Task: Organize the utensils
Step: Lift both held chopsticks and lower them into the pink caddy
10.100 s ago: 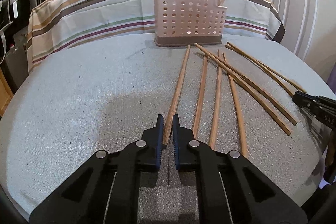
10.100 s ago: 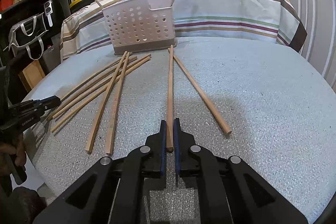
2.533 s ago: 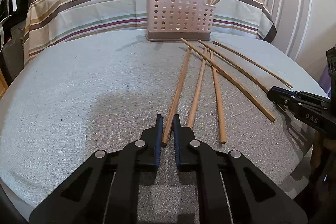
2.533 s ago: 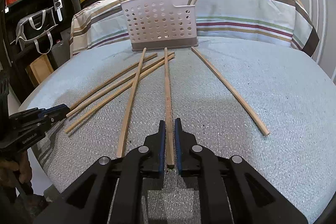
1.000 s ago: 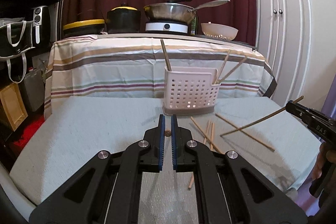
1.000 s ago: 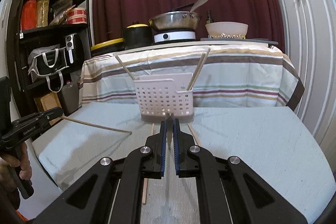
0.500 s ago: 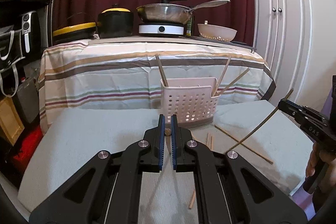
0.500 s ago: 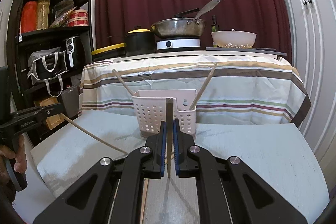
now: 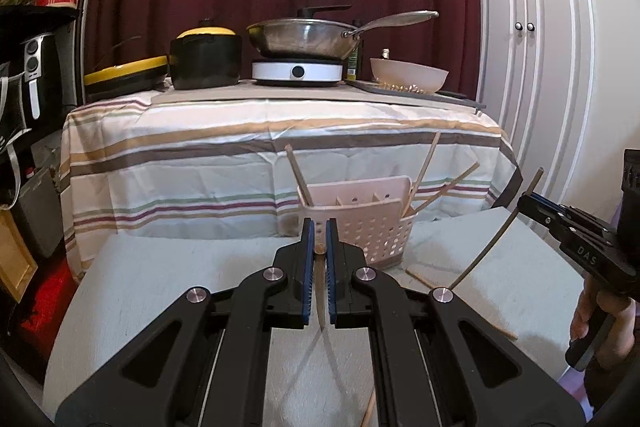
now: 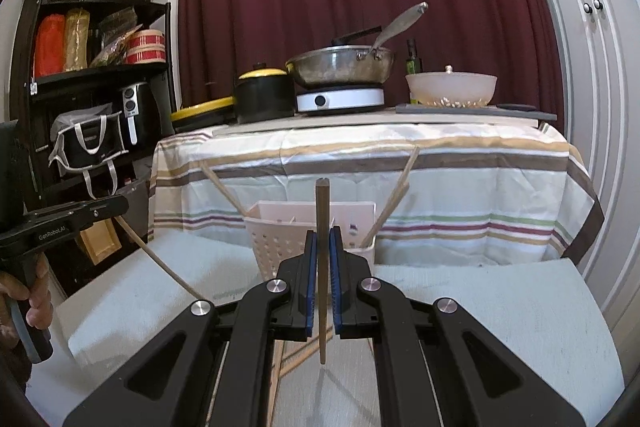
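My left gripper [image 9: 319, 239] is shut on a wooden chopstick [image 9: 321, 287], held above the table with its lower end hanging down. My right gripper [image 10: 323, 247] is shut on another chopstick [image 10: 322, 211] that stands nearly upright between the pads. Just beyond both grippers sits the pink perforated caddy [image 9: 360, 231] [image 10: 272, 239], with three chopsticks leaning in it. In the left wrist view the right gripper [image 9: 526, 203] shows at the right with its slanted chopstick [image 9: 492, 247]. The left gripper [image 10: 118, 205] appears at the left of the right wrist view.
Loose chopsticks [image 9: 416, 277] lie on the grey foam-covered table [image 9: 160, 287] in front of the caddy. Behind stands a striped-cloth table [image 10: 460, 179] with a pan, a pot, a hob and a bowl. A dark shelf [image 10: 100, 67] is at the left, white cupboard doors [image 9: 532, 67] at the right.
Both grippers have risen and come closer to the caddy, each carrying its chopstick. The right gripper's chopstick has swung more upright.
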`<state>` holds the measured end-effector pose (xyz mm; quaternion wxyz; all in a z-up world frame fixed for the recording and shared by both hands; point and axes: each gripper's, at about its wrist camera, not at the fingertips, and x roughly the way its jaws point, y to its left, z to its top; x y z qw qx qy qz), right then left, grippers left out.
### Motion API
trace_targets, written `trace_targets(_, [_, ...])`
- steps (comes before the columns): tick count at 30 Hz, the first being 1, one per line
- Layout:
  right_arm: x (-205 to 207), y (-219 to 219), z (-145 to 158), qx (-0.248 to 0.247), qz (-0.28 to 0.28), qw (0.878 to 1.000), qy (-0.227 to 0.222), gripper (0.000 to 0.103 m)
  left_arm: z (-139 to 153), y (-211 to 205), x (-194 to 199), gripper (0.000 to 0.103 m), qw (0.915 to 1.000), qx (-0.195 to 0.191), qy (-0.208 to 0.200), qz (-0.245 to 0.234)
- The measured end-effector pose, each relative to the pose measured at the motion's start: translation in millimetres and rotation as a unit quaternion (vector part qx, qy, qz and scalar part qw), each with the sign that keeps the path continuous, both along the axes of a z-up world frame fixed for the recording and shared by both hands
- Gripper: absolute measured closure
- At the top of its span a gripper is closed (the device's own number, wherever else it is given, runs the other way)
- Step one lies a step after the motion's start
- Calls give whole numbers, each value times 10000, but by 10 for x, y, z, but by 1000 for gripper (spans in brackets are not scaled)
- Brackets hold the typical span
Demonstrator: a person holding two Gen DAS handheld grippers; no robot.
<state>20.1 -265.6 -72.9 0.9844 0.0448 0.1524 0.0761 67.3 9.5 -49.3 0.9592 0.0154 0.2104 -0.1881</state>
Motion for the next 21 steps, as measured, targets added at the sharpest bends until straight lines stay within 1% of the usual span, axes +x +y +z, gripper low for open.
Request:
trace_targets(3, [40, -16, 108, 28, 5, 9999, -125, 96, 147, 1, 50, 97, 9999, -106, -13, -117])
trace_targets(7, [102, -65, 274, 57, 12, 9994, -336, 96, 355, -30, 122, 97, 9995, -147, -95, -257])
trace_targets(16, [308, -116, 604, 135, 85, 9972, -725, 96, 774, -179, 277, 97, 9976, -119, -571, -376])
trace_targets(21, [406, -138, 775, 133, 69, 9952, -968, 96, 1027, -259, 393, 97, 9950, -210, -877, -419])
